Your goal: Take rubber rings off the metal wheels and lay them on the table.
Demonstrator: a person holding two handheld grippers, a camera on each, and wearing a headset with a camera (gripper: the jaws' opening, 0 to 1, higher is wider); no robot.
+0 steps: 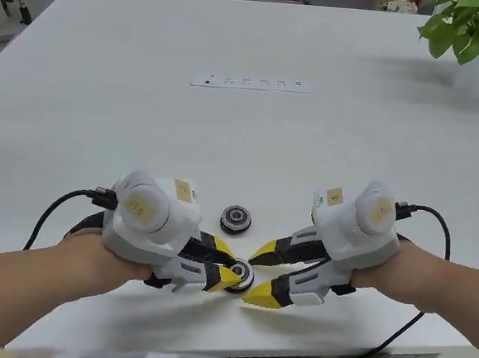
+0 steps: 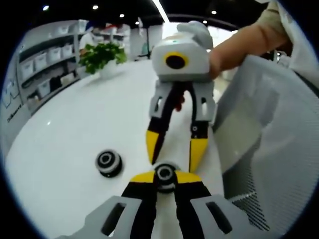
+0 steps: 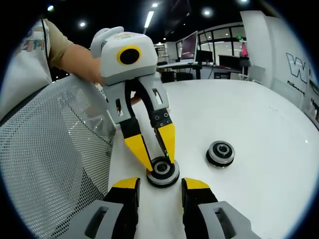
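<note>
your left claw (image 2: 165,178) is pinching the near wheel (image 3: 163,172) across its rim. that wheel sits on the table (image 1: 146,97), close to the near edge. your right claw (image 3: 162,184) faces it from the right with jaws spread, the tips just short of the wheel, one to either side. the dark ring (image 3: 175,174) looks to be on the wheel, so i judge this the first strip, barely begun: the left steadies, the right is placed to peel. next, close the right tips on the rubber alone, not the metal, and draw it off against the left's grip. the far wheel (image 1: 235,218) lies just beyond both claws, apart from them, and its ring seems on too.
</note>
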